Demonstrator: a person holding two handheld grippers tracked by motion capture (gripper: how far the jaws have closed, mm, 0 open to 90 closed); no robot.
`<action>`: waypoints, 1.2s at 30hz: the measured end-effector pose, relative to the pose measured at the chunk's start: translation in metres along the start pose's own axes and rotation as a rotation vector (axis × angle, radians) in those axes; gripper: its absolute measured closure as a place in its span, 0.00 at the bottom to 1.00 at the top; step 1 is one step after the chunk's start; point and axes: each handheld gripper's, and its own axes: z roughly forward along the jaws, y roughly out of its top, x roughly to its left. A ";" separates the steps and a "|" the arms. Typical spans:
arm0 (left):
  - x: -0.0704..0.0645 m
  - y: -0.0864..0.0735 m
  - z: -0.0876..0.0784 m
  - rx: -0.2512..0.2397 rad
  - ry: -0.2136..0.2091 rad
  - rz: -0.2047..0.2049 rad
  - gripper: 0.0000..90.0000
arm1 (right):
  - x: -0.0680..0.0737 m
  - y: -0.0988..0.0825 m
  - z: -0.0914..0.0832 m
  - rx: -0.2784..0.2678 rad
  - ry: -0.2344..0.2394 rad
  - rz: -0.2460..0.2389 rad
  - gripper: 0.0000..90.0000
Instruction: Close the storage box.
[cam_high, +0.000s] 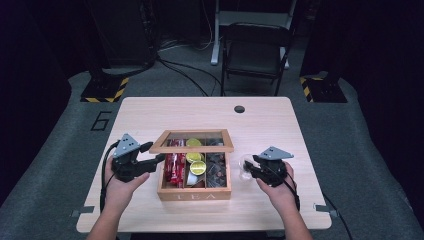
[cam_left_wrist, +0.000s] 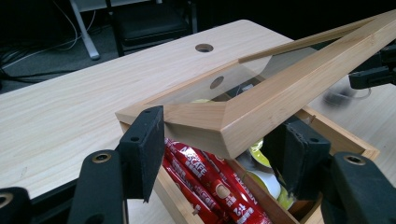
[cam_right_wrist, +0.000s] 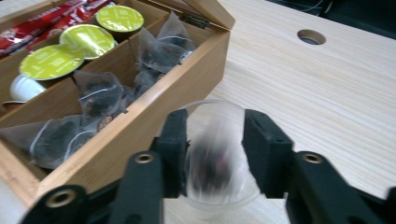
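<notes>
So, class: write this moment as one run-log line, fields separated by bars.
left gripper: holds tea box lid raised | right gripper: jaws around clear cup, blurred tea bag inside | tea box: open

A black folding chair (cam_high: 255, 52) stands beyond the wooden table (cam_high: 270, 125).

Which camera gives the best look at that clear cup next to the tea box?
The right gripper view: the clear cup sits close up between that gripper's jaws, something dark and blurred inside. The high view shows it small and faint beside the tea box; the left gripper view gives just a blur.
</notes>
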 end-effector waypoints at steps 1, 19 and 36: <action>0.000 0.000 0.000 0.000 0.000 0.001 0.44 | 0.000 0.000 0.000 0.000 -0.003 -0.001 0.64; -0.001 0.000 0.000 0.005 0.007 0.005 0.44 | 0.007 0.007 -0.006 -0.062 -0.008 0.017 0.52; -0.001 -0.002 -0.001 0.012 -0.002 0.007 0.44 | 0.038 0.037 -0.016 -0.122 0.119 -0.027 0.48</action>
